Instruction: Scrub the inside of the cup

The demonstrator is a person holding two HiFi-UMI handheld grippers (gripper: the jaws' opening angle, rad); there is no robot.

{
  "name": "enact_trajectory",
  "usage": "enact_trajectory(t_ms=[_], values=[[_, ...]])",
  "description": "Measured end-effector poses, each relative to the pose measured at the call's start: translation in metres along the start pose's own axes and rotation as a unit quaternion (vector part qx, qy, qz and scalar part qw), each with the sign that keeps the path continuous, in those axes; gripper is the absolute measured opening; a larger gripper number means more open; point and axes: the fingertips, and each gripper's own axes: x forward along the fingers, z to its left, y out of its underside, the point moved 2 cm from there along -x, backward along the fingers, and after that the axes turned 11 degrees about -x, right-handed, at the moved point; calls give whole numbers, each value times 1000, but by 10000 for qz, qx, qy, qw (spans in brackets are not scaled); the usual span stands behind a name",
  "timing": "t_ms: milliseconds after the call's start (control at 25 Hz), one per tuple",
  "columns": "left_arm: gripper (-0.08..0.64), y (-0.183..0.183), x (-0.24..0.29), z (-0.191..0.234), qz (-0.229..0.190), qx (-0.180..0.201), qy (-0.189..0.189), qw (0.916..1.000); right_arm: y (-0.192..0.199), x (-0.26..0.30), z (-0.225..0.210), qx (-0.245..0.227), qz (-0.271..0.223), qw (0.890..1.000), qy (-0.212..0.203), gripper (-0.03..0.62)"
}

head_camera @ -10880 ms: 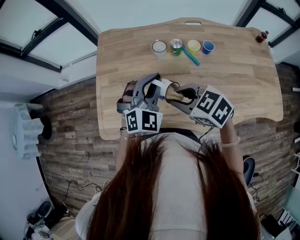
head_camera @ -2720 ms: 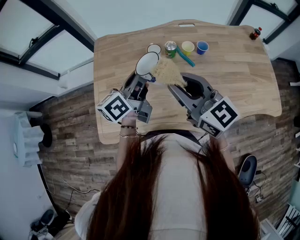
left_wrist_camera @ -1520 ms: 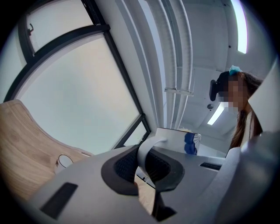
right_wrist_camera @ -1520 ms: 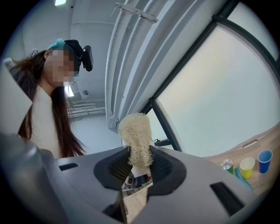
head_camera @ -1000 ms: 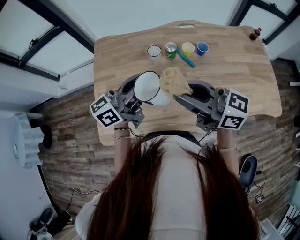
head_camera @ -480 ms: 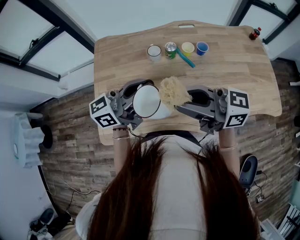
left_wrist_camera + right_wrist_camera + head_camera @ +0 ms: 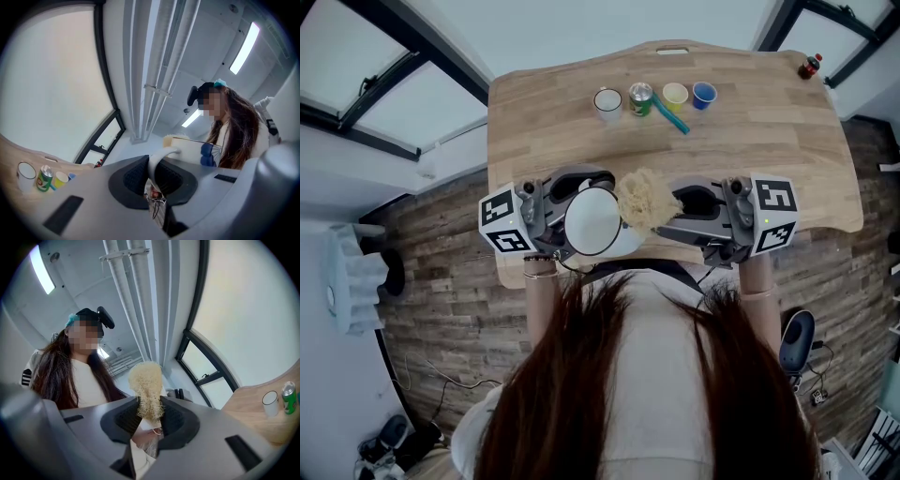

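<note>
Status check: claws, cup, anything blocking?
Left claw shut on cup handle. Right claw shut on scrubber, at cup's rim, not yet inside. Small cups and can far back on table, out of the way.

I am in what looks like an office or lab: wooden desk (image 7: 769, 141), plank floor (image 7: 441, 244), big dark-framed windows (image 7: 51, 84), bare ceiling pipes (image 7: 159, 56), strip light (image 7: 243, 47).

The left claw (image 7: 574, 201) holds a white cup (image 7: 593, 223) against the right claw (image 7: 671, 212)'s fibrous scrubber (image 7: 645, 198).
</note>
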Motion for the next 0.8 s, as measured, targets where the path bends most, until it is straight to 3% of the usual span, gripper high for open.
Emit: enact_trajectory(t_ms=[800], values=[[28,14,22,-17,349,-277,704,9965,-2,-5,1,75,-32,9999,-151,104]])
